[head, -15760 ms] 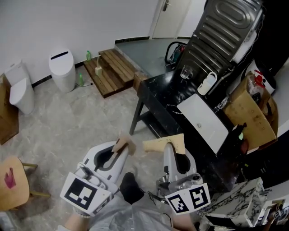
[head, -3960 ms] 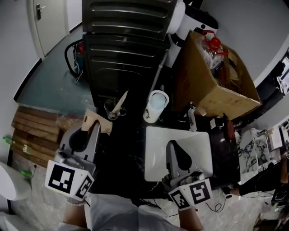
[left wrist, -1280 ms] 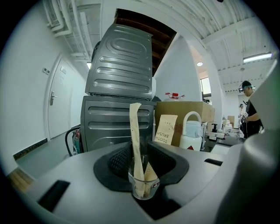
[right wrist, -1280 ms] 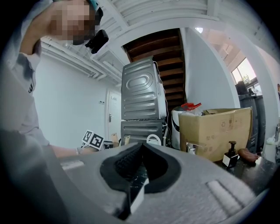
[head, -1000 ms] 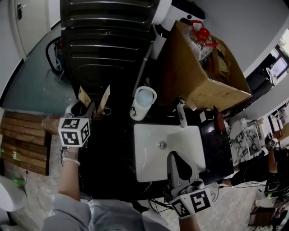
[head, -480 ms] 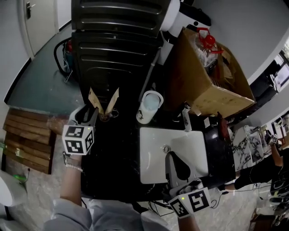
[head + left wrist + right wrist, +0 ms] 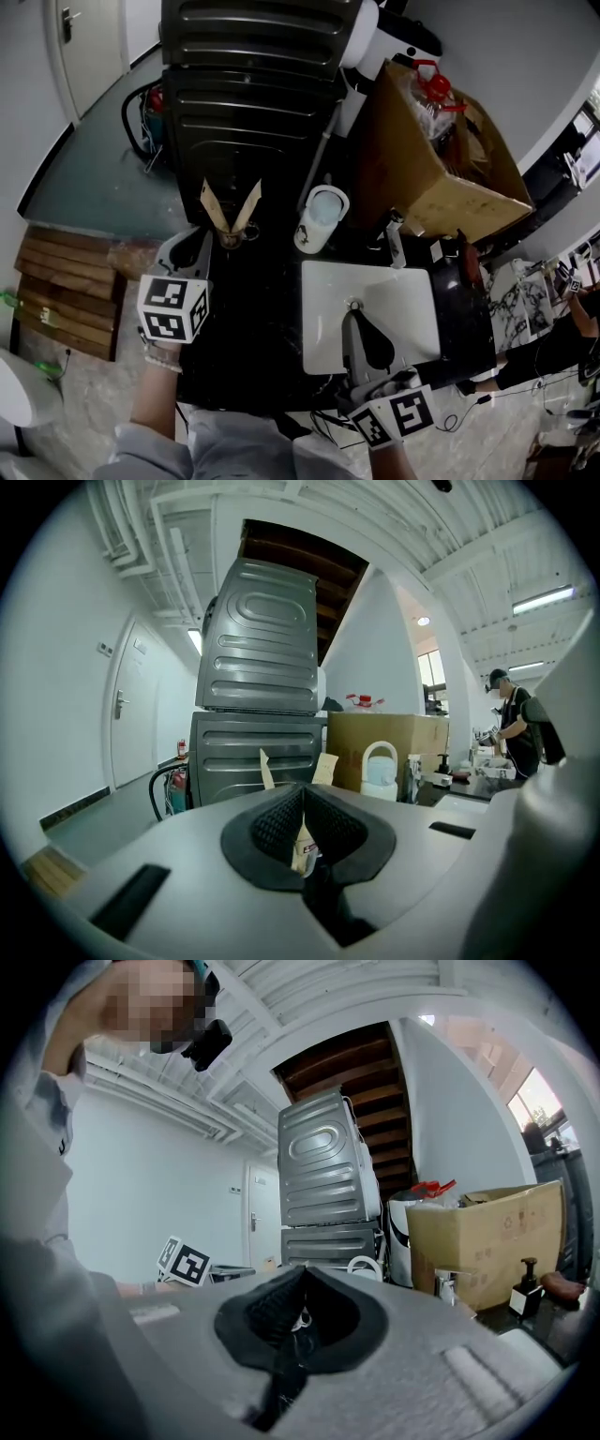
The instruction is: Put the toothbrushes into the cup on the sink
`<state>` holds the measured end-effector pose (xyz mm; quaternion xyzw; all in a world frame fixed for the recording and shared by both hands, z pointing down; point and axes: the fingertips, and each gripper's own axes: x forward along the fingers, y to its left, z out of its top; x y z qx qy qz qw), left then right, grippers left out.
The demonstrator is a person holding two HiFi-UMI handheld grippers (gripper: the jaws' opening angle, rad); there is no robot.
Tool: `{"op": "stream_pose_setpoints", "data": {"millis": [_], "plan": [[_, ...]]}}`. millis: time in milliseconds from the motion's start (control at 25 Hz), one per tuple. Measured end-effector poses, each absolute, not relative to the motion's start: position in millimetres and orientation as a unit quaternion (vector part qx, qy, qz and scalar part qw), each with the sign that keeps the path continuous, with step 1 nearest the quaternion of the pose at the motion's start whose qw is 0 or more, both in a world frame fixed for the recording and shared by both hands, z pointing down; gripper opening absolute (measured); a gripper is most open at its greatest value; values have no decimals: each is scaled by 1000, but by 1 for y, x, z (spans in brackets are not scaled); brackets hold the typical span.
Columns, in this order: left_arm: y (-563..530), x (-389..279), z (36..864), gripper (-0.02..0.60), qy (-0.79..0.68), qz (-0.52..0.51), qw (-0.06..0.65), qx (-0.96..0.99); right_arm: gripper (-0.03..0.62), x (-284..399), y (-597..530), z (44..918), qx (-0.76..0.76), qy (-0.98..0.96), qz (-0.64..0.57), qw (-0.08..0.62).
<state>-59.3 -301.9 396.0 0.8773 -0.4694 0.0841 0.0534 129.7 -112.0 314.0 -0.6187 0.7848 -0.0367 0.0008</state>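
Note:
A small glass cup (image 7: 229, 239) stands on the black counter (image 7: 248, 328), left of the white sink (image 7: 412, 291). Two paper-wrapped toothbrushes (image 7: 214, 206) (image 7: 249, 203) lean apart in it like a V. My left gripper (image 7: 202, 237) hovers just short of the cup on its near left. Its jaws have just been closing, and they meet with nothing between them. In the left gripper view both toothbrushes (image 7: 265, 769) (image 7: 325, 767) rise beyond the left gripper (image 7: 302, 795). My right gripper (image 7: 352, 315) hangs over the sink, shut and empty, and its own view shows the right gripper (image 7: 302, 1275) with its pads together.
A white jug (image 7: 320, 217) stands right of the cup, and a faucet (image 7: 394, 242) sits behind the sink. A big cardboard box (image 7: 441, 159) and a grey metal appliance (image 7: 248, 84) crowd the back. A wooden pallet (image 7: 66, 281) lies on the floor at left. A person (image 7: 514, 726) stands far right.
My left gripper has drawn back from the cup toward me and its jaws have closed. Both toothbrushes stay in the cup. The right gripper has barely shifted.

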Motion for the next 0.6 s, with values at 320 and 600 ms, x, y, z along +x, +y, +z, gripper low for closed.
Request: {"op": "stream_pose_setpoints", "data": {"millis": [320, 600], "plan": [[-250, -58, 373, 6, -436, 70, 48, 896, -1, 106, -95, 310, -622, 783, -31, 12], [-207, -61, 369, 5, -414, 68, 53, 906, -2, 90, -79, 307, -625, 780, -26, 24]]}}
